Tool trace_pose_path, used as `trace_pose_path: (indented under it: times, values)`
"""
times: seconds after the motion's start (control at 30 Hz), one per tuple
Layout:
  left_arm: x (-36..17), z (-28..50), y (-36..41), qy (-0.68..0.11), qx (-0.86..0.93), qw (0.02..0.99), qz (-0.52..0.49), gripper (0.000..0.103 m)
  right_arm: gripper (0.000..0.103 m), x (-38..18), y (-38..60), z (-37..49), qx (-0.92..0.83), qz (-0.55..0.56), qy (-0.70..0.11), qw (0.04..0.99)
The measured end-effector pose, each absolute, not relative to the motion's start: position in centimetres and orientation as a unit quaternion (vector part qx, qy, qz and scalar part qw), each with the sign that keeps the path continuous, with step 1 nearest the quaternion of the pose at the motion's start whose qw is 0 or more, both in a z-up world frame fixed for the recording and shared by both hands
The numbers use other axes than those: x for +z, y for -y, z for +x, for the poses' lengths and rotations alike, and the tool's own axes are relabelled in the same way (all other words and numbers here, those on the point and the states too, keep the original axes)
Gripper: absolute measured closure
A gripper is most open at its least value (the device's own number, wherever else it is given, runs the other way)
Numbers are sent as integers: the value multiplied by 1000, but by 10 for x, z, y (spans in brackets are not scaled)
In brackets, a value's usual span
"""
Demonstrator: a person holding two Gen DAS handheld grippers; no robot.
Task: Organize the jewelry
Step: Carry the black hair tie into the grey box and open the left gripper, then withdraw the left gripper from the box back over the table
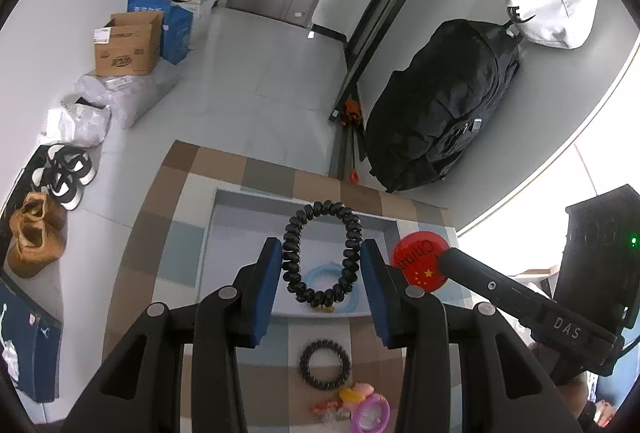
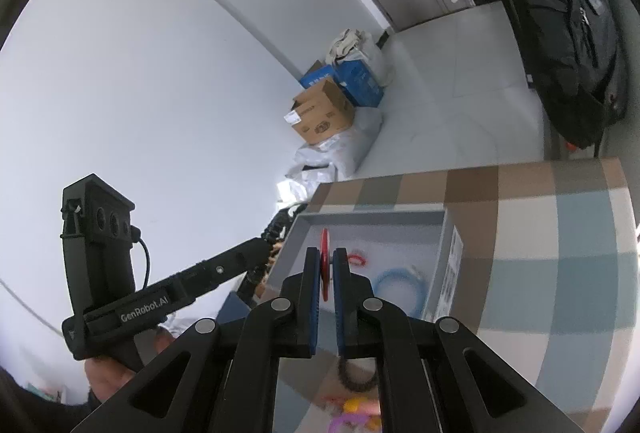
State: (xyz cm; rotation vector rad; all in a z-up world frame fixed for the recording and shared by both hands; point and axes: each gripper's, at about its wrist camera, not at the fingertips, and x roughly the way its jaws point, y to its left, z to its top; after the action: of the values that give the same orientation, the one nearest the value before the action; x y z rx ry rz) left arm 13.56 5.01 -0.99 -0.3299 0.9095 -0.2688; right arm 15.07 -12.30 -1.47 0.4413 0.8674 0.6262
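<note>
In the left wrist view, the left gripper [image 1: 322, 261] stands partly open, its blue pads pressing the two sides of a black beaded bracelet [image 1: 322, 253] that hangs upright between them as a ring. Nearest the camera, at 6 o'clock under the jaws, a dark coiled hair tie [image 1: 320, 364] lies on the checked tablecloth [image 1: 160, 233], with a pink ring [image 1: 373, 411] and some small orange and yellow pieces just beside it, too blurred to name. Beyond the fingertips, toward 12 o'clock, sits a shallow grey tray [image 1: 224, 217]; a pale blue bangle [image 1: 316, 279] lies inside it, seen through the bracelet's loop. At 3 o'clock of the bracelet, the right gripper's tip enters from the lower right with a red round badge [image 1: 420, 261] bearing yellow stars and lettering; the badge is above the tray's right-hand corner. Farther off, at 1 o'clock, a black backpack [image 1: 440, 105] leans against the wall.

In the right wrist view, the right gripper [image 2: 326, 273] is fully closed on the red badge [image 2: 325, 257], which shows edge-on between the pads. Below the jaws at 6 o'clock the hair tie [image 2: 356, 381] is partly hidden. Ahead, the tray [image 2: 360, 219] holds the blue bangle [image 2: 400, 287] at 2 o'clock of the fingertips and a small red piece [image 2: 357, 258] just right of them. At 9 o'clock the left gripper [image 2: 276, 229] reaches in, held by a hand [image 2: 116, 373].
</note>
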Motion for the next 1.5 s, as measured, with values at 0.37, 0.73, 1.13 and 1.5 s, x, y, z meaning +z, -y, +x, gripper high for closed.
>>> trace_pose_path:
  times: [0.37, 0.73, 1.13, 1.5]
  values:
    - [-46, 160, -51, -465, -133, 863, -146, 68, 97, -35, 120, 176, 296, 201, -417, 836]
    - [-51, 173, -45, -477, -143, 856, -143, 68, 97, -47, 118, 186, 289, 196, -435, 830]
    - [-45, 173, -47, -453, -182, 855, -178, 32, 91, -42, 120, 186, 286, 195, -421, 838]
    - [-44, 167, -51, -453, -140, 866, -160, 30, 16, -33, 131, 177, 255, 193, -387, 865]
